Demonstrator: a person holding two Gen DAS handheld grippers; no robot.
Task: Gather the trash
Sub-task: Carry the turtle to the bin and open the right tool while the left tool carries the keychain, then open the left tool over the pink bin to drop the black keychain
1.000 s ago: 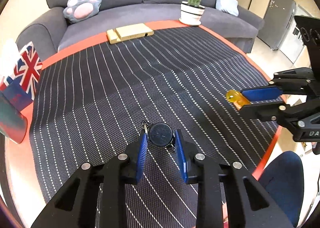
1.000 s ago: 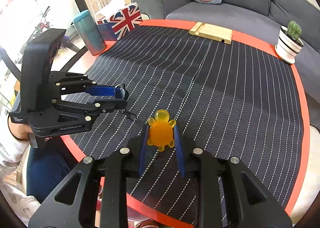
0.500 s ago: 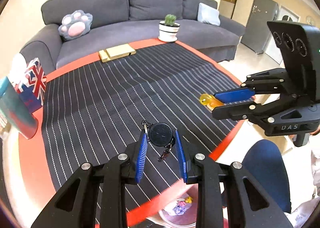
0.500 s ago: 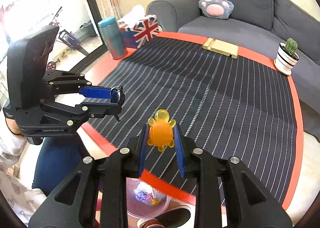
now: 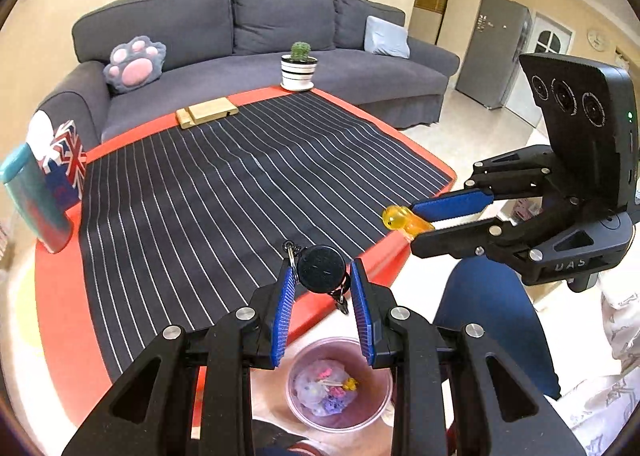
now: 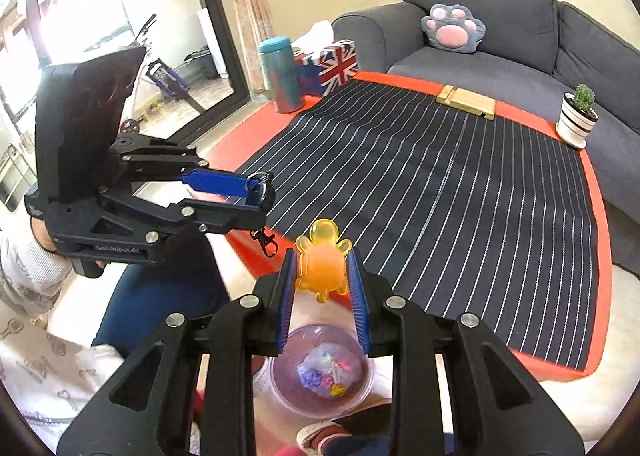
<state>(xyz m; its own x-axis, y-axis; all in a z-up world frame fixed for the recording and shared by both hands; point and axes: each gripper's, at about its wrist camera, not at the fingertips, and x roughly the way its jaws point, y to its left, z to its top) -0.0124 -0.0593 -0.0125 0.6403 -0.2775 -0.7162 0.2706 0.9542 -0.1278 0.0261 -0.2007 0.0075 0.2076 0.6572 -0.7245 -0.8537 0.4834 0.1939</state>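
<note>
Floor: one bin; jaws grip one keychain, one turtle.

Right gripper clamping orange turtle toy
Transparent bin sits below the fingertips; left gripper, left of them, grips a black keychain.

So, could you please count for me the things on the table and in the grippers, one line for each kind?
Items held in a hand-held gripper: 2, the black badge reel and the orange turtle toy
Drink bottles: 1, teal bottle
Tissue boxes: 1, Union Jack tissue box
Potted plants: 1, cactus pot
Wooden stands: 1, wooden stand
Total: 6
</note>
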